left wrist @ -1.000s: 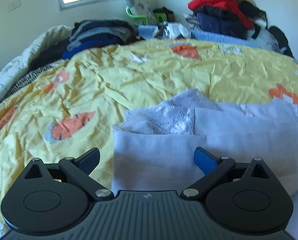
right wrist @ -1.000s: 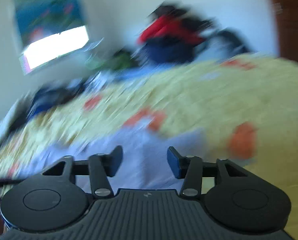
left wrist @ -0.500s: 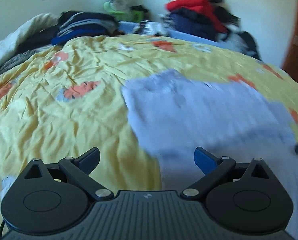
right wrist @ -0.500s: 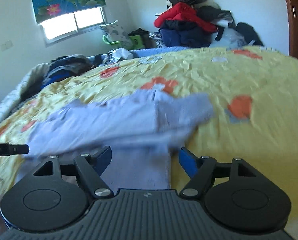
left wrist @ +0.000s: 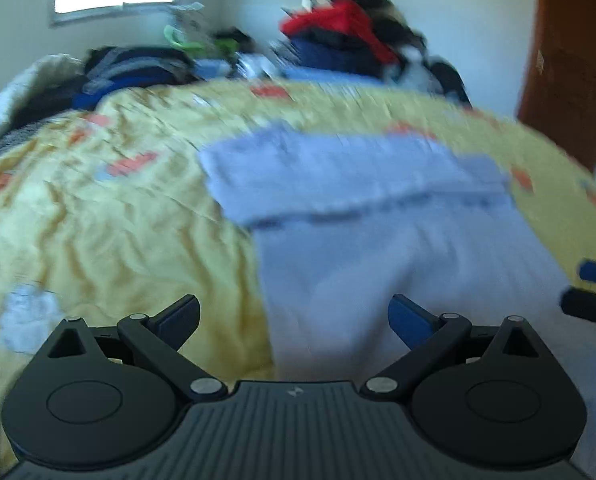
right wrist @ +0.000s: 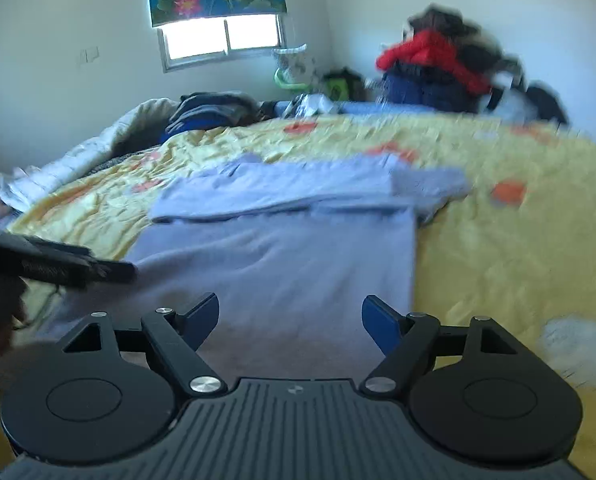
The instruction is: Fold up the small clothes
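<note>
Now the lilac garment [right wrist: 282, 264] lies flat beyond both grippers' wide-open, empty fingers [right wrist: 380, 322].

The pale lavender-grey garment [right wrist: 290, 248] lies spread flat on a yellow bedspread [right wrist: 498, 264], filling the middle of the right wrist view and the centre-to-right of the left wrist view [left wrist: 378, 248]. Its far part is folded back over itself — a long horizontal band whose lower edge casts a thin shadow across the cloth beneath it. At the right end of that band a short flap, probably a sleeve, sticks out past the body's straight right-hand edge. The near part is a broad smooth panel with a few soft creases — it runs down to the bottom of both frames. Motion blur hides the fabric's texture.
</note>
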The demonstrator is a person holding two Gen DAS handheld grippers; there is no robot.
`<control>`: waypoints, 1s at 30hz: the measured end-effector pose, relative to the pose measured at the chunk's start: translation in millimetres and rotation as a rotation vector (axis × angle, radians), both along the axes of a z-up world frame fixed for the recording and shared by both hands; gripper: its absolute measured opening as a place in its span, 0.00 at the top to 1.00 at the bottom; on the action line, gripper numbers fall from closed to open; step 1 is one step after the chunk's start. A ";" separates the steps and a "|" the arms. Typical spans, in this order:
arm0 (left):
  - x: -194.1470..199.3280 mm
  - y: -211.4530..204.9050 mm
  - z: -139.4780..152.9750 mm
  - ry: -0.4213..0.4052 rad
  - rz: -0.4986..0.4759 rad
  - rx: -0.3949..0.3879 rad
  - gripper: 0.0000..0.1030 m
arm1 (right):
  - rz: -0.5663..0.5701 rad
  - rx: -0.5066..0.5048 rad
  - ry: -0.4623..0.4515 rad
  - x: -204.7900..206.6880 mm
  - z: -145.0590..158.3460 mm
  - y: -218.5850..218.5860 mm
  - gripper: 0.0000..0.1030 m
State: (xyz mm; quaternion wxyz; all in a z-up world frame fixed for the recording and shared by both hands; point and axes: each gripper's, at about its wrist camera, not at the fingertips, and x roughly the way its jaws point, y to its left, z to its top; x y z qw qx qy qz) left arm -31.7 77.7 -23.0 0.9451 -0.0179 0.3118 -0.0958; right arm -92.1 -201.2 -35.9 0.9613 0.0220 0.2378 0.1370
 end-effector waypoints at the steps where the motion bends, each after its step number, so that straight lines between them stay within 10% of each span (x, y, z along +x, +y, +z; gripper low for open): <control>1: -1.6 9.4 5.6 -0.020 0.019 -0.038 0.02 | -0.013 -0.009 -0.035 -4.4 7.5 -3.9 0.21; 8: -4.9 23.5 -4.3 0.083 0.016 0.007 0.02 | -0.161 -0.080 0.070 -2.3 12.1 -38.9 0.19; 12: -33.9 28.2 0.9 0.055 -0.054 -0.026 0.02 | -0.033 0.098 0.065 -30.7 25.9 -47.3 0.14; 17: -63.0 32.0 6.4 0.082 -0.187 -0.073 0.02 | 0.007 -0.049 0.142 -42.1 19.9 -29.2 0.20; 24: -98.0 26.5 -4.0 0.170 -0.330 0.076 0.02 | -0.022 0.119 0.203 -65.1 16.1 -52.8 0.20; 30: -97.8 42.1 -14.4 0.284 -0.300 -0.068 0.02 | 0.008 0.132 0.264 -75.2 2.7 -49.4 0.21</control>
